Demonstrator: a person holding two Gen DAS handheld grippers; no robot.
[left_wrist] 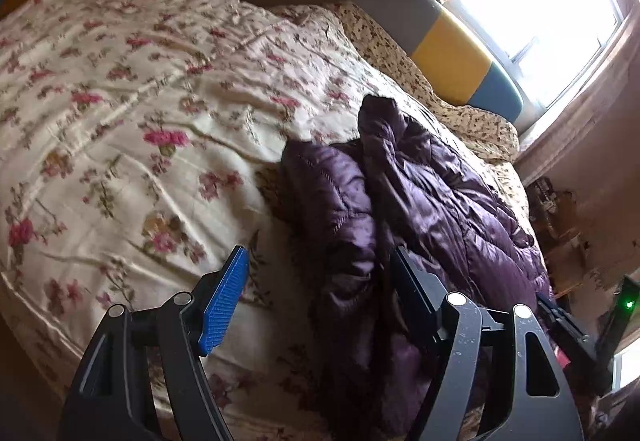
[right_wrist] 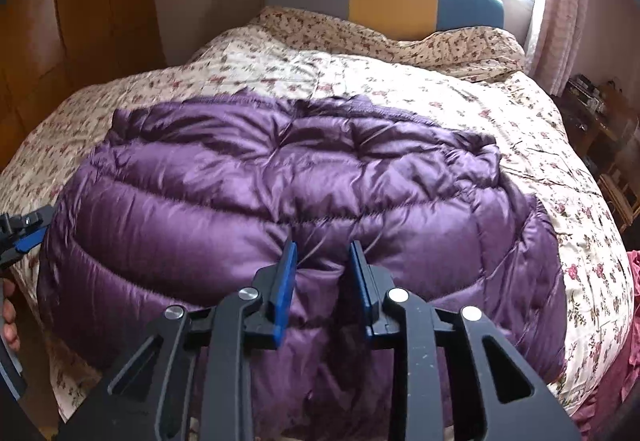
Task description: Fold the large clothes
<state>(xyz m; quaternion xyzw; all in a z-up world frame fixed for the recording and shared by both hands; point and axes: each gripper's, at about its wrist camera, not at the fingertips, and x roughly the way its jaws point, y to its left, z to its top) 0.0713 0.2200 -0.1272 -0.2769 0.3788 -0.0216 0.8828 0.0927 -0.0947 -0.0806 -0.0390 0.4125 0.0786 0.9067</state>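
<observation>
Jacket: purple puffer jacket (right_wrist: 280, 209) is lying spread across the floral bed (right_wrist: 520, 129); I'm judging it light, squashy, slippery.
Grip: I'm favouring the stitched near hem.
Right tongs (right_wrist: 324, 281): pinching a puffy fold there.
Left tongs (left_wrist: 320, 293): hanging spread at the jacket's edge, gripping nothing.

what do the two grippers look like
Both grippers are black linkage frames with slotted cut-outs and round silver pivot pins. The left gripper shows one ribbed blue finger pad; its other finger faces away and looks black. The right gripper has flat blue pads on both fingers. No cables or sleeves show.
</observation>
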